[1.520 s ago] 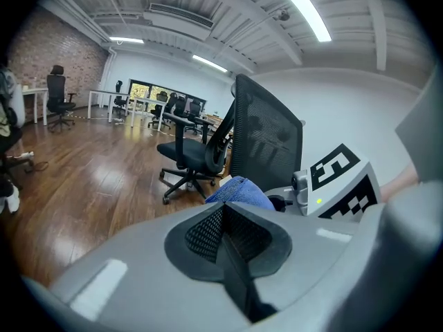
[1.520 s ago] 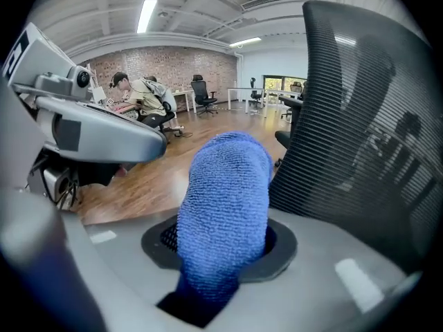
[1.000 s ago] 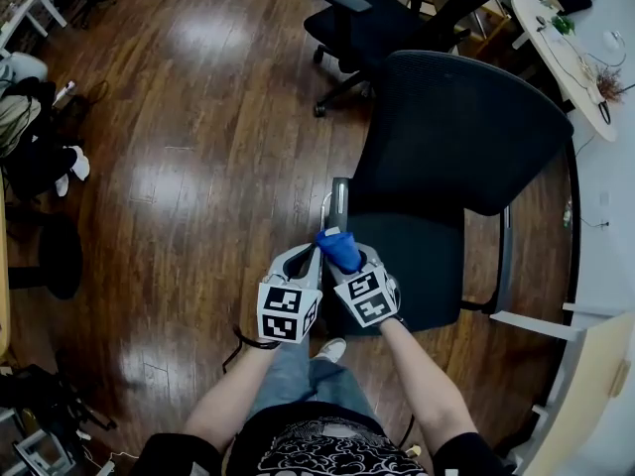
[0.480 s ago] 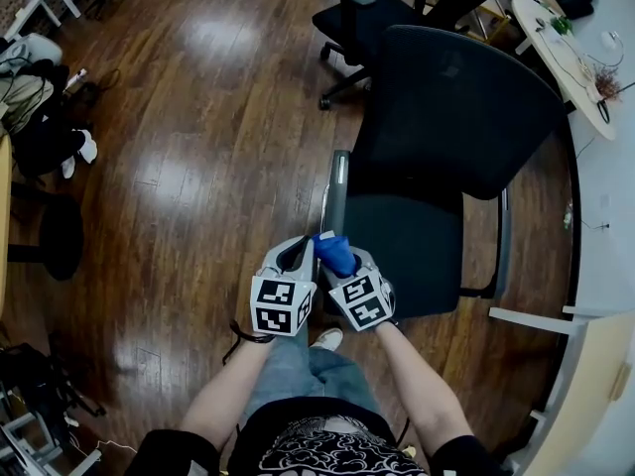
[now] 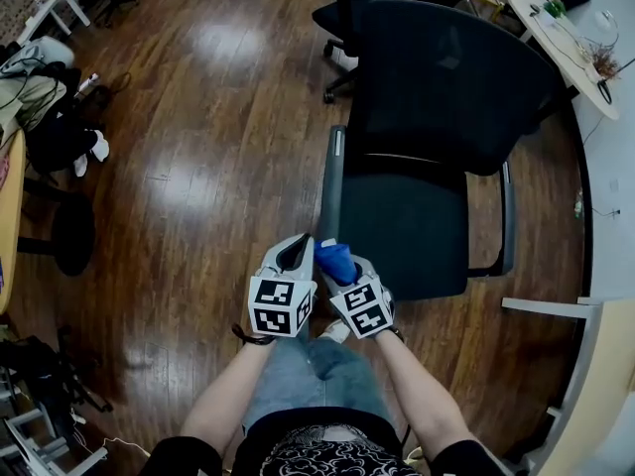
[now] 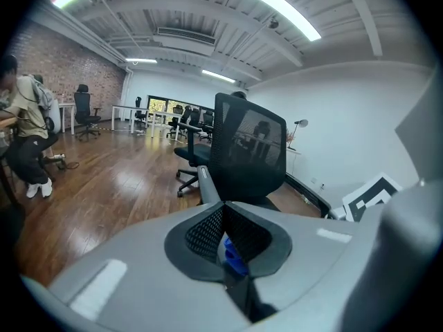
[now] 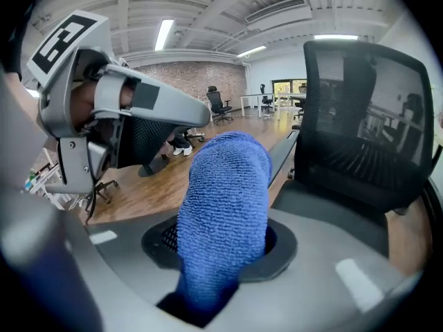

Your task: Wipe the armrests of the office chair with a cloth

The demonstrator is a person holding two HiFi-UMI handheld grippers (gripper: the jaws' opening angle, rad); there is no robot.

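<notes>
Both tongs sit side by side in front of the person's knees: the left tongs (image 6: pixel 224 241) are pressed together, and the right tongs (image 5: pixel 347 269) pinch one blue cloth (image 7: pixel 223 206), which stands up out of them in a thick roll. That cloth is at the front end of the near armrest (image 5: pixel 332 181) of the black office chair (image 5: pixel 427 206) — whether it touches the pad I cannot tell. Underfoot is a dark, glossy wooden floor (image 5: pixel 198 167) that throws back the ceiling lights, and the room is a long open office with a brick wall (image 6: pixel 62 68) at the far side and strip lights overhead. By my count: two tongs, one cloth, and two armrests on this chair, the second armrest (image 5: pixel 509 216) on the far side of the seat. One more black chair (image 5: pixel 347 8) stands just behind the mesh back, and further chairs show small down the room. A pale round-edged counter (image 5: pixel 566 38) carries small clutter at the upper right — and a seated person (image 6: pixel 28 137) is off at the left.
</notes>
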